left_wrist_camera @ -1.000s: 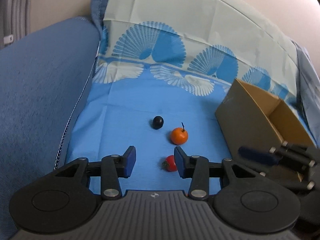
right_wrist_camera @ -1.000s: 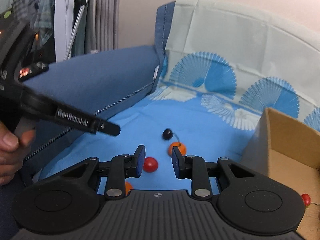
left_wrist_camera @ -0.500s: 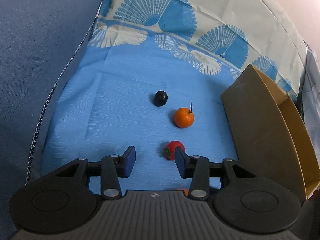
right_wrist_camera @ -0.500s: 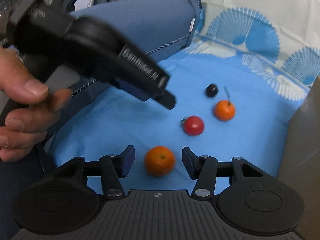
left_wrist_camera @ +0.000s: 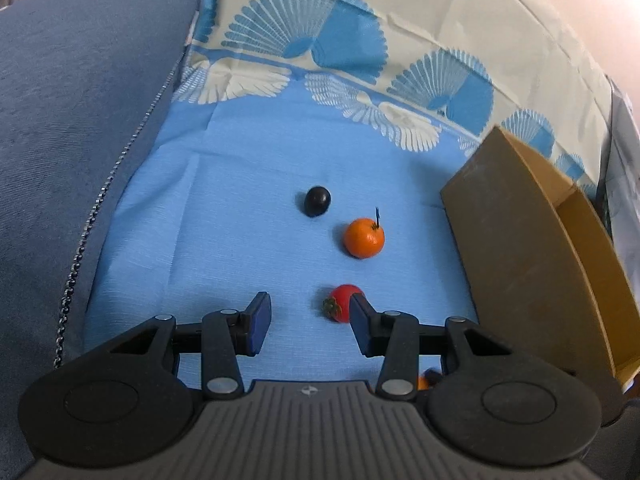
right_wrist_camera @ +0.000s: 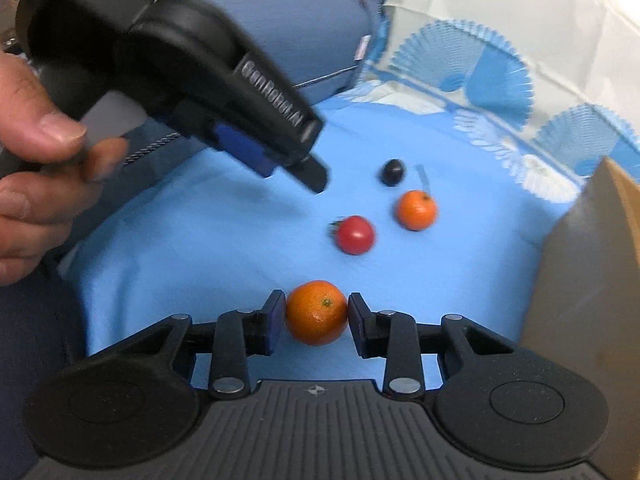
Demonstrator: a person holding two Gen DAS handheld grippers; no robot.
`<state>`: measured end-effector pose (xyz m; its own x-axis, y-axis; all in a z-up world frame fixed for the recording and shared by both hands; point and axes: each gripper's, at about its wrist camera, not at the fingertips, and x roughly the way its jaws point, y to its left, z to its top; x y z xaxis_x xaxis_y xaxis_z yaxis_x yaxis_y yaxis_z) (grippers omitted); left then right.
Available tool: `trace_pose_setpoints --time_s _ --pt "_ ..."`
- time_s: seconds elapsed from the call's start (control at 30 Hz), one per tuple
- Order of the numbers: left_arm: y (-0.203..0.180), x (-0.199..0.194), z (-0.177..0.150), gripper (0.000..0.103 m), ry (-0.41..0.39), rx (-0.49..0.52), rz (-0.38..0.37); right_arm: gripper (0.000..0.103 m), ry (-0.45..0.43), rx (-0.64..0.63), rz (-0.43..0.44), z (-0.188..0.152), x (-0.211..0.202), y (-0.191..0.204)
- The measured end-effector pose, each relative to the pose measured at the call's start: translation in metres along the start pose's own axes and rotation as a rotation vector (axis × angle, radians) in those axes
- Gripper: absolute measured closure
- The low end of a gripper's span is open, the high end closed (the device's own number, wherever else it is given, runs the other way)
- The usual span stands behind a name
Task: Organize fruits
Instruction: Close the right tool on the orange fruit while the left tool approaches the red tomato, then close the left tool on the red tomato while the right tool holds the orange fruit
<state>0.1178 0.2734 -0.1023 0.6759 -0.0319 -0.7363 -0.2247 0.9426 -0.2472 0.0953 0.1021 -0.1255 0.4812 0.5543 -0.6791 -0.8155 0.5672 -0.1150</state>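
Observation:
Several fruits lie on a blue cloth (left_wrist_camera: 224, 240). My right gripper (right_wrist_camera: 317, 316) has a large orange (right_wrist_camera: 317, 312) between its blue pads; the jaws are closing and both pads touch its sides. Beyond it lie a red tomato (right_wrist_camera: 355, 235), a small orange with a stem (right_wrist_camera: 416, 210) and a dark round fruit (right_wrist_camera: 392, 172). My left gripper (left_wrist_camera: 308, 320) is open and hovers over the cloth. The red tomato (left_wrist_camera: 340, 302) sits just ahead of its right fingertip, partly hidden by it. The small orange (left_wrist_camera: 364, 237) and the dark fruit (left_wrist_camera: 317, 200) lie farther off.
An open cardboard box (left_wrist_camera: 520, 260) stands at the right of the cloth, its near wall (right_wrist_camera: 592, 260) close to my right gripper. A blue cushion (left_wrist_camera: 80, 120) rises on the left. A person's hand (right_wrist_camera: 36, 152) holds the left gripper (right_wrist_camera: 296, 168) above the cloth's left side.
My right gripper sank towards the large orange, opened wide, then closed its pads onto it. The left gripper moved forward and down until the tomato lay at its right fingertip.

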Motion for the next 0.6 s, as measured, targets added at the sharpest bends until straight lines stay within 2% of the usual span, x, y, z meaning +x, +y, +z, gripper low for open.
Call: trace_pose_setpoints --time_s 0.23,0.4,0.6 --pt "-0.012 0.025 0.002 0.055 0.016 0.058 0.017 0.067 0.075 0.015 -0.050 -0.007 0.008 -0.009" --pt "-0.023 0.043 0.001 0.055 0.024 0.120 0.029 0.067 0.081 0.040 -0.047 -0.007 0.010 -0.011" --pt "-0.036 0.058 -0.003 0.055 0.007 0.158 0.010 0.060 0.106 0.047 -0.056 -0.005 0.021 -0.012"
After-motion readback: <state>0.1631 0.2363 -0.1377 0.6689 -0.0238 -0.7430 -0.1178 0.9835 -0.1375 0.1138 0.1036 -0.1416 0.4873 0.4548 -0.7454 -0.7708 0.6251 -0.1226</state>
